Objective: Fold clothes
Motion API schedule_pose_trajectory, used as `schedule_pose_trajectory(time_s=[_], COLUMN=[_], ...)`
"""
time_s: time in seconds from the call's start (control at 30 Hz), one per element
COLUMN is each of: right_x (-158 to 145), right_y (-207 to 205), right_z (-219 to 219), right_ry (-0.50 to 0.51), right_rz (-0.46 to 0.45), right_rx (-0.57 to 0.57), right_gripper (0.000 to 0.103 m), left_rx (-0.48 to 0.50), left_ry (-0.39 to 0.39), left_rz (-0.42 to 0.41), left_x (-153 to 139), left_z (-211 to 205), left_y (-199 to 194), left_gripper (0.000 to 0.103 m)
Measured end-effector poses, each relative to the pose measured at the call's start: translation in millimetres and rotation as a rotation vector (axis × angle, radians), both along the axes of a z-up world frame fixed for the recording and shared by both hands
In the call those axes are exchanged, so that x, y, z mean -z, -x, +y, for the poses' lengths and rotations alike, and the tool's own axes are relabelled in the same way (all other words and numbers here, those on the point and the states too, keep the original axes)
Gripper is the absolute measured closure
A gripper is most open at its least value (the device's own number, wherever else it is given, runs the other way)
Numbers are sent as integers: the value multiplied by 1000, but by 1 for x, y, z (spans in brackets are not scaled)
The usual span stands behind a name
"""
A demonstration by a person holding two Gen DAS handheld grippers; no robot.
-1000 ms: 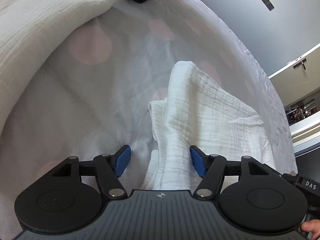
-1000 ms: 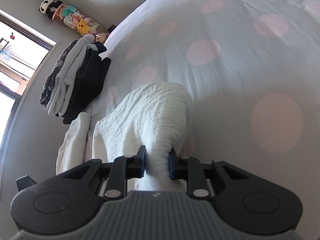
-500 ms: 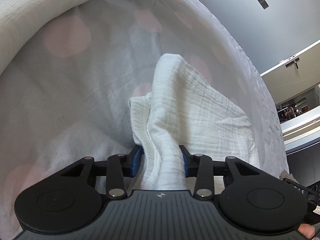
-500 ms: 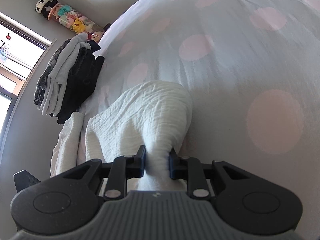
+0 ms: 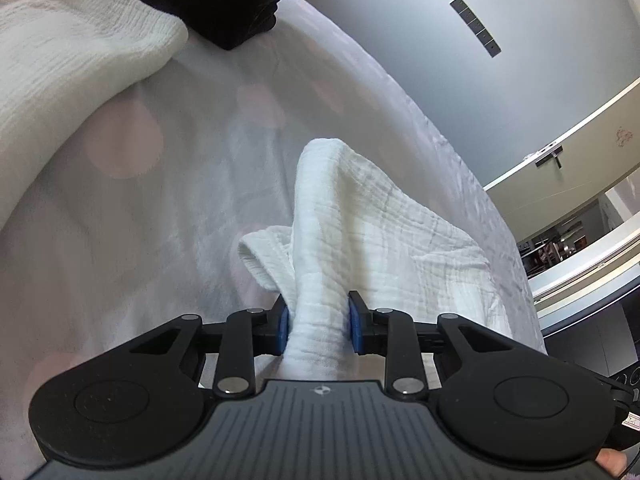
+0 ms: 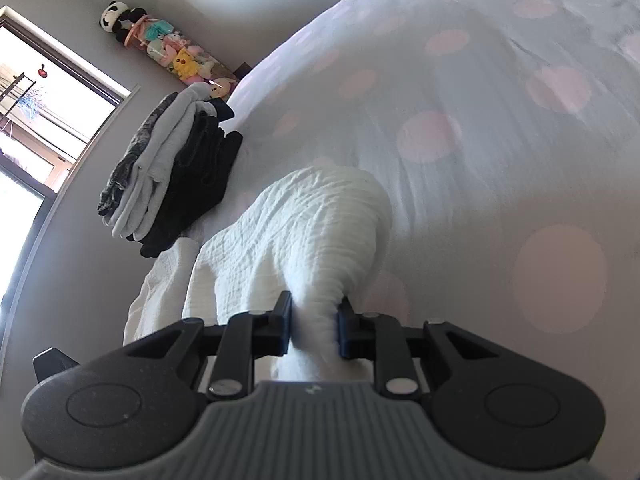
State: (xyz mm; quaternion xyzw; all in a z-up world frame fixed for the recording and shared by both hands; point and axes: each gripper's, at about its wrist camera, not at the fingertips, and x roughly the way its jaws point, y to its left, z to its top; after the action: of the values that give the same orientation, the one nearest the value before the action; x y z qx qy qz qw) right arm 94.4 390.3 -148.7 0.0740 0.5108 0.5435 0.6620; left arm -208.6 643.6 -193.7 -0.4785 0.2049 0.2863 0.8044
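The left tongs (image 5: pixel 316 326) grip a bunched corner of the white garment (image 5: pixel 384 232). Their blue pads have just been closing and now press the crinkled cloth from both sides at the lower middle of the left wrist view. The right tongs (image 6: pixel 313 326) are clamped the same way on another gathered part of the garment (image 6: pixel 296 232), low in the middle of the right wrist view, with the jaws narrowed to a slim gap filled by fabric.

Two grips on separate points look chosen so that an edge can be carried as one line rather than dragged in a heap. From each pinch the cloth rises in a ridge and then drapes down onto the bed (image 6: pixel 480 100), so most of the garment lies on the spotted sheet in the centre of both views and only the gripped parts are raised.

At the left of the right wrist view a stack of folded clothes (image 6: pixel 168 176) sits at the bed's edge, dark and grey pieces piled together. It is probably kept there to leave the middle of the bed free as a folding surface. A second white cloth (image 5: pixel 72 64) fills the upper left of the left wrist view, apart from the gripped piece, with a dark item (image 5: pixel 224 4) just above it.

The next step is likely to lift and lay the held edge over.
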Motion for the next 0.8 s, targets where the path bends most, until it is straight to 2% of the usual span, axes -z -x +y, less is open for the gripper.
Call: schedule_pose_trajectory(time_s=[0.2,0.43,0.63,0.8], right_x=[-31,-73,-94,-91], right_y=[15,49,99,147], right_z=[4,16,47,88], right_ry=[-42,-120,-197,-241], right_rz=[-29,-41,0,87], right_rx=[-34,-93,-157,-202], right_gripper=[79,79,79,79], left_rx=[-51,-83,-50,-38], left_ry=[-15,-125,-274,-333], left_rz=[-74,-110,-32,63], left_x=[-18,-64,-119,-153], left_z=[3,9,19,49], left_y=[24,73,136,186], left_gripper=[71,71,71,71])
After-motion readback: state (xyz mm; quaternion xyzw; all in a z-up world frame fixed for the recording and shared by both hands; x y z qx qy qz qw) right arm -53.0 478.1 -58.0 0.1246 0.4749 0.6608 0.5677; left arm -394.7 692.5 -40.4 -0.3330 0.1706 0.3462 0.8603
